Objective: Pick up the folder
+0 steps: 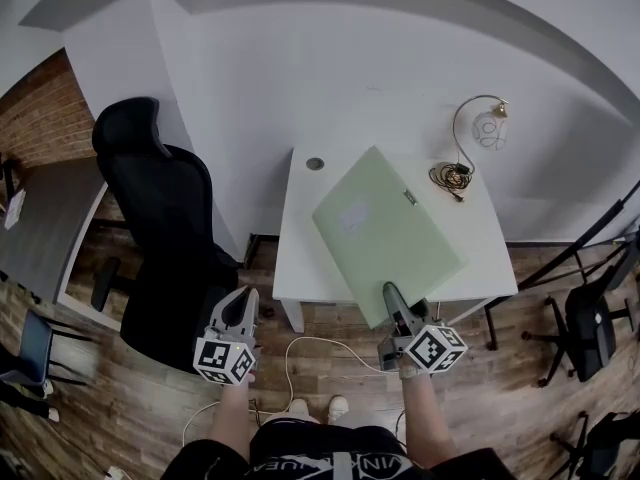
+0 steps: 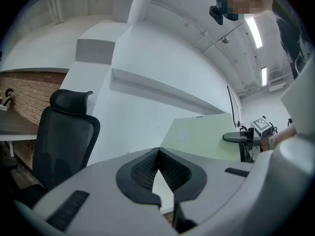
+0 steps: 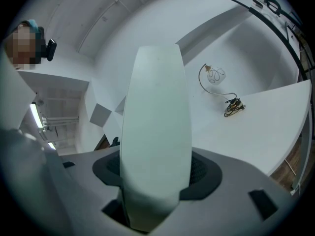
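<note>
Folder [image 1: 385, 233]: near edge clamped in my right gripper [image 1: 391, 296], long axis running away over the desk [image 1: 482, 230], seemingly tilted up. Left gripper [image 1: 244, 300]: jaws together, empty, off to the folder's left.

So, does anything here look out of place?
The green folder is angled askew over the white desk, one corner jutting past the front edge, because the right claw grips it there. Otherwise nothing odd.

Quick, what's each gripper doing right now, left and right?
Left gripper: closed, nothing between its jaws.
Right gripper: closed on the green folder, at its near edge.
</note>
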The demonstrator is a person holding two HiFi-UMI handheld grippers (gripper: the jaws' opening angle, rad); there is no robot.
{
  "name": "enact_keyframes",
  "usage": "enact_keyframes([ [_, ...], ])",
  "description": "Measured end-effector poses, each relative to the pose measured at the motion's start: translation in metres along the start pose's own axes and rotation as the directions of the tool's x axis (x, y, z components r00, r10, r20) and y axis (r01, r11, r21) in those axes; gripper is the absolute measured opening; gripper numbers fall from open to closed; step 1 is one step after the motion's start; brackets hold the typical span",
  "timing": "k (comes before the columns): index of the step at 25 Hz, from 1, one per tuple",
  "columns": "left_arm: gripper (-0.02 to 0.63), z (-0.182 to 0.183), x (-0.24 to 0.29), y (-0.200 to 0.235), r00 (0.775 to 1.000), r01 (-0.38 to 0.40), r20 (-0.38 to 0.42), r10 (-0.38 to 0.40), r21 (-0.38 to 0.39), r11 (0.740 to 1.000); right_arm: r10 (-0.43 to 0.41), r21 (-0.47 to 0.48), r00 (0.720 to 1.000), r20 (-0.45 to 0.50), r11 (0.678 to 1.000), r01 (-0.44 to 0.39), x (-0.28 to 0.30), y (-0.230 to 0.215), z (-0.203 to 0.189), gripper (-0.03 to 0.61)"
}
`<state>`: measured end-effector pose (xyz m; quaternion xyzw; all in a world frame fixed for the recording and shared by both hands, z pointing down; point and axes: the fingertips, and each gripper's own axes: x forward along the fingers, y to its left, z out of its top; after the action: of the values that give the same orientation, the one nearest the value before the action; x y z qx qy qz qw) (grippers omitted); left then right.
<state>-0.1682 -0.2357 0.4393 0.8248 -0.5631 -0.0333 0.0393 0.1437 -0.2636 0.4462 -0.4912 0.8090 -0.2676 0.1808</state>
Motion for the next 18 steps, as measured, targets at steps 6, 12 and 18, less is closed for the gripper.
enact_keyframes([
  [6,0.014,0.008,0.0,-0.001,1.0,-0.003,0.012,0.002,0.012,1.0,0.016,-0.013,1.0,0.013,1.0,-0.016,-0.001,0.005,0.005,0.293],
  [12,0.014,0.016,-0.002,-0.001,1.0,-0.002,0.025,0.001,0.02,1.0,0.024,-0.026,0.999,0.029,0.999,-0.023,-0.002,0.009,0.01,0.293],
  [18,0.014,0.018,-0.004,-0.001,0.999,-0.018,0.027,0.017,0.029,0.999,0.031,-0.047,0.999,0.035,0.998,-0.029,-0.005,0.011,0.015,0.293],
])
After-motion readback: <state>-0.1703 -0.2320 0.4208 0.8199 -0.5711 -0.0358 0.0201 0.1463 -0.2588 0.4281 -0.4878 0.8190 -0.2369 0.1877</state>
